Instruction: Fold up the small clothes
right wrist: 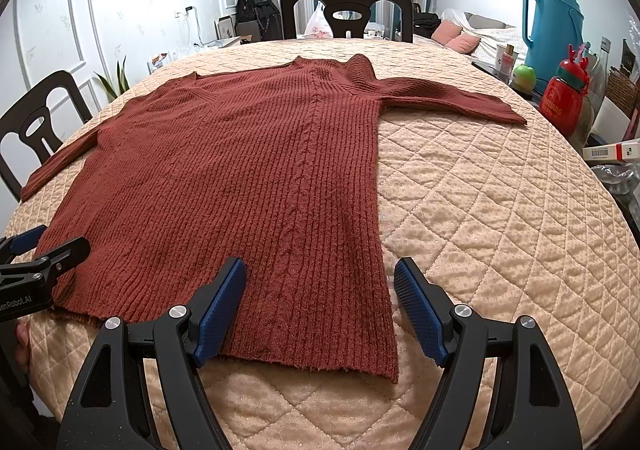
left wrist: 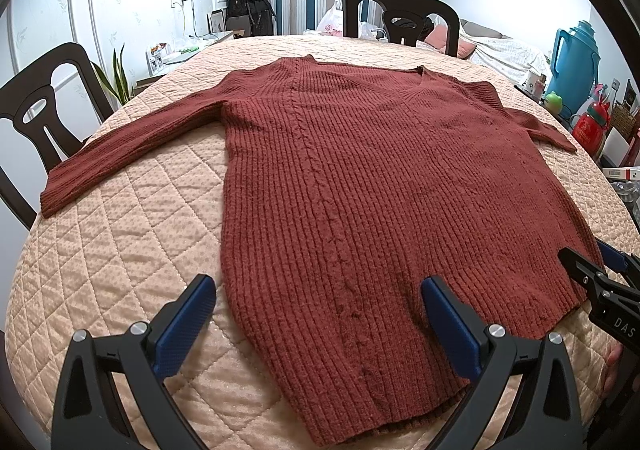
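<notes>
Lying flat across the middle of the quilted table cover (left wrist: 120, 250), the rust-red knit sweater (left wrist: 360, 178) had 1 sleeve stretched toward the left edge of the left wrist frame. At that frame's bottom, the left gripper (left wrist: 318, 304) hung with jaws wide apart over the hem. In the right wrist frame, the right gripper (right wrist: 320, 298) likewise gaped over the hem's lower right corner, holding nothing.
</notes>
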